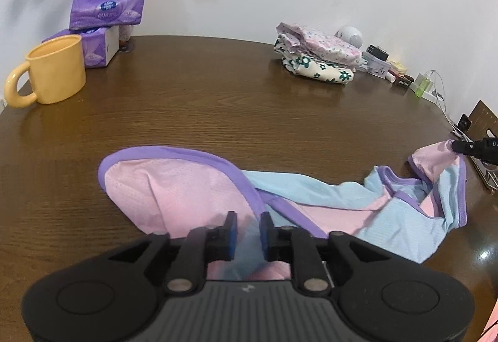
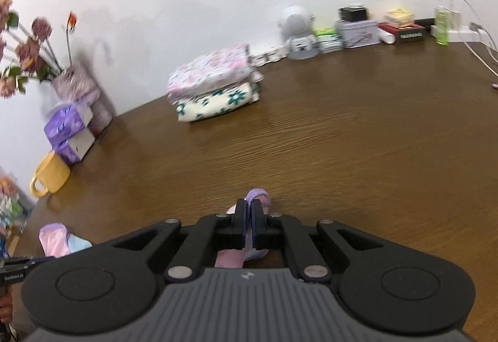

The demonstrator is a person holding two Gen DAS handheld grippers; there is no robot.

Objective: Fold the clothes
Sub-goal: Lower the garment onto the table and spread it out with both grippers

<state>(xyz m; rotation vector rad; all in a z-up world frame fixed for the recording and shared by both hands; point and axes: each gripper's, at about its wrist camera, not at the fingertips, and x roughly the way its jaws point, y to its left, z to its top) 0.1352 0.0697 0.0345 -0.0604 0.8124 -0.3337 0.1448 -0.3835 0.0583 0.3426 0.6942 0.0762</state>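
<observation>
Dark wood-grain table (image 1: 218, 111) against a white wall; clutter sits along the back edge. A garment (image 1: 193, 186) in pink and pale blue mesh with purple binding lies stretched across the near edge of the table, partly lifted and bunched toward its right end. Well behind it is a stack of two folded floral clothes (image 1: 317, 57). At far left stand a yellow mug (image 1: 53, 71) and purple tissue packs (image 1: 105, 10).

Risks, as judged:
- The garment hangs slack between the two holds. If the grippers travel unevenly, the bunched middle creases and the fold sets crooked.
- The right hold takes only a narrow bit of the purple-bound corner (image 2: 258, 195). A tug could slip it out of the gripper.
- A wide leftward sweep could reach the mug.

Left gripper (image 1: 248, 225): jaws stand a little apart, with pink-and-blue cloth running up between the blue pads. It looks pinched, though a gap remains.

Right gripper (image 2: 248, 217): jaws are nearly together, clamped on the purple-edged corner, with pink cloth trailing beneath. The right wrist view is motion-blurred.
</observation>
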